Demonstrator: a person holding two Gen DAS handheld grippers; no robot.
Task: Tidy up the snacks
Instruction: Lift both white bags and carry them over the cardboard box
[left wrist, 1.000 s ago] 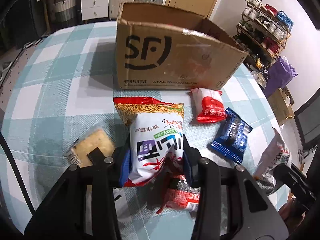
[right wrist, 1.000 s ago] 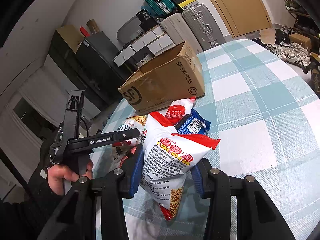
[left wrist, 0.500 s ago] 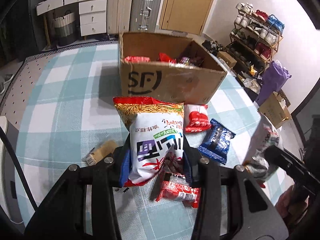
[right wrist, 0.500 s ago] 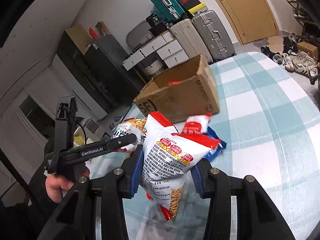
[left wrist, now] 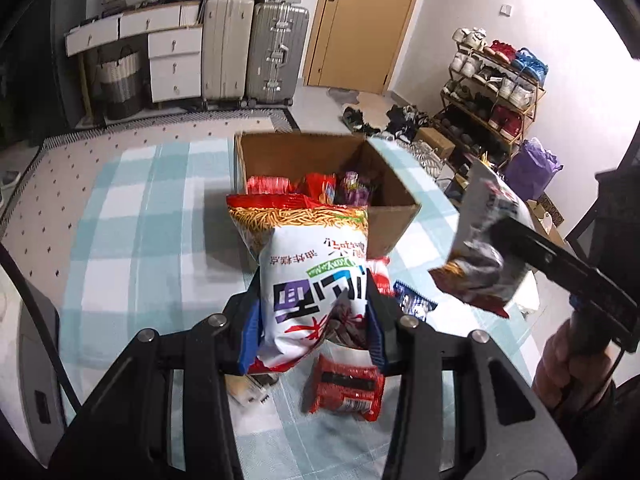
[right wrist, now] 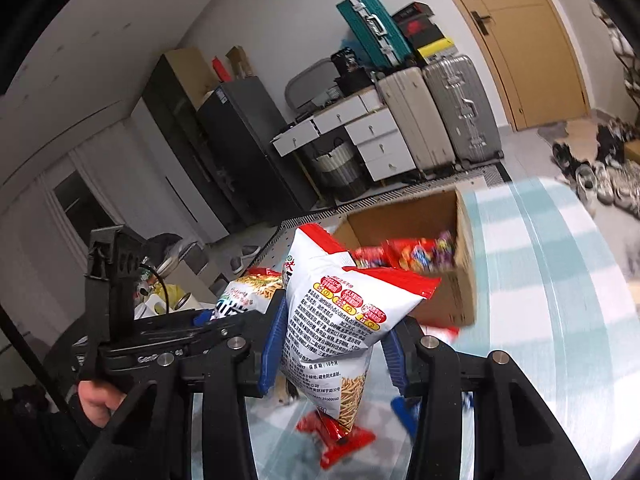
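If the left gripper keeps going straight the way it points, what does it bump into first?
Probably the cardboard box. The left gripper, shut on a noodle snack bag, points at its near wall, though depth is hard to judge.

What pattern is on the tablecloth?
The tablecloth has a light blue and white check, clearest in the left wrist view.

A tan wooden door is set in a plain white wall, with two hard-shell suitcases parked just beside it. White drawer units are lined up further left, a striped laundry basket tucked under them. A loaded shoe rack is pushed against the right wall, and a dark cabinet is seen near the corner
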